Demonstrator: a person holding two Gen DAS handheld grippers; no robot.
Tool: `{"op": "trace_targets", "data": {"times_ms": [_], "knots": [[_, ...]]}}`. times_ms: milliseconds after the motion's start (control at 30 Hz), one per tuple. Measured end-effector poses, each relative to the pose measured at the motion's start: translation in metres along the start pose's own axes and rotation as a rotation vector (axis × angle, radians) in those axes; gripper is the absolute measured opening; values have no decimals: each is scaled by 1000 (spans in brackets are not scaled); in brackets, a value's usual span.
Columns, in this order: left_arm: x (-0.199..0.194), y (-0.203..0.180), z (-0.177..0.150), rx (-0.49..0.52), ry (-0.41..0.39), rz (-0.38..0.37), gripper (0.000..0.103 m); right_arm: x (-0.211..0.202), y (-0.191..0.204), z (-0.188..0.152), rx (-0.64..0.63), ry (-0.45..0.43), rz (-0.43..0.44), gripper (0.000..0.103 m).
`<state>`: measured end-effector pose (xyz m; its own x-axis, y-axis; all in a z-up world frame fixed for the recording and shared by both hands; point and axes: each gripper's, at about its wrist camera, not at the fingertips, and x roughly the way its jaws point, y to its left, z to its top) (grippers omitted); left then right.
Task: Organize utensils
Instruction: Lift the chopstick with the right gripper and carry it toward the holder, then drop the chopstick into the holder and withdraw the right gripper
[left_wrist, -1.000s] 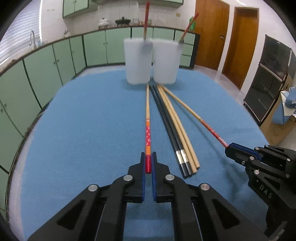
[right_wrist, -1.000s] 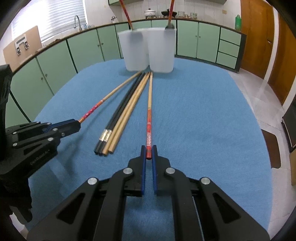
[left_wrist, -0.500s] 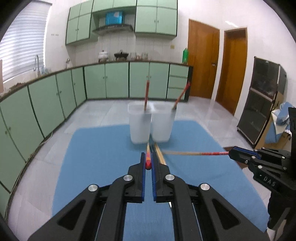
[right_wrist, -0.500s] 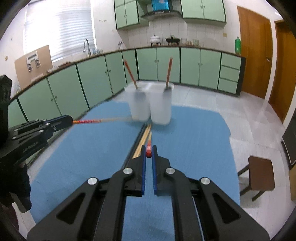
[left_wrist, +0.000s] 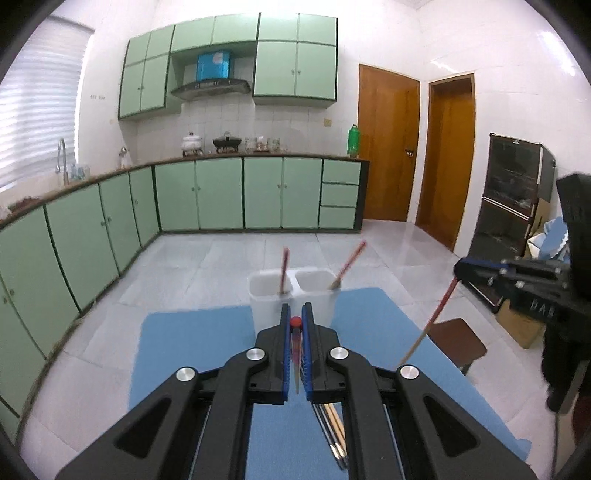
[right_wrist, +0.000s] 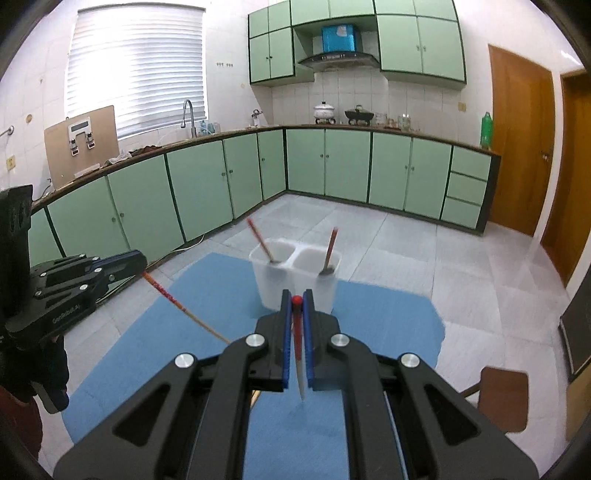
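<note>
My left gripper (left_wrist: 295, 320) is shut on a red-ended chopstick (left_wrist: 295, 354) that hangs down between its fingers, high above the blue mat (left_wrist: 184, 343). My right gripper (right_wrist: 296, 301) is shut on a second red-ended chopstick (right_wrist: 299, 354), also hanging down. Each gripper shows in the other's view, the right one (left_wrist: 461, 266) with its chopstick (left_wrist: 432, 321), the left one (right_wrist: 142, 264) with its chopstick (right_wrist: 184, 310). Two white cups (left_wrist: 291, 295) stand side by side at the mat's far end, each holding one chopstick. Black and wooden chopsticks (left_wrist: 334, 432) lie on the mat below.
Green kitchen cabinets (left_wrist: 221, 195) run along the back and left. A brown stool (right_wrist: 502, 391) stands to the right of the table. A dark cabinet (left_wrist: 513, 206) and wooden doors (left_wrist: 388, 147) are on the right.
Both grippers have lifted their chopsticks off the mat and risen well above the table. The chopsticks now hang steeply from the fingers, and the cups appear lower and smaller.
</note>
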<state>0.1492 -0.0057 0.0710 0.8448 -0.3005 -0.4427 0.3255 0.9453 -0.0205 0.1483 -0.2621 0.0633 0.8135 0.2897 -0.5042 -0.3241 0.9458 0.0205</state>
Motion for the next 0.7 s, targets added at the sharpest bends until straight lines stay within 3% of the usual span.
{"op": "trace_targets", "data": {"times_ms": [333,433,567,700], "knots": [[17,18,87,25,-166,85,6,7,-34,96,-9,-163,-57,5],[33,21,108,11,-192,75,6,19,-43,118,3,-202,-60,5],[62,19,121,5,-189,53,6,50,-52,131,52,-204,5,5],[90,16,117,2,-155,31,6,89,-47,125,44,-146,10,5]]}}
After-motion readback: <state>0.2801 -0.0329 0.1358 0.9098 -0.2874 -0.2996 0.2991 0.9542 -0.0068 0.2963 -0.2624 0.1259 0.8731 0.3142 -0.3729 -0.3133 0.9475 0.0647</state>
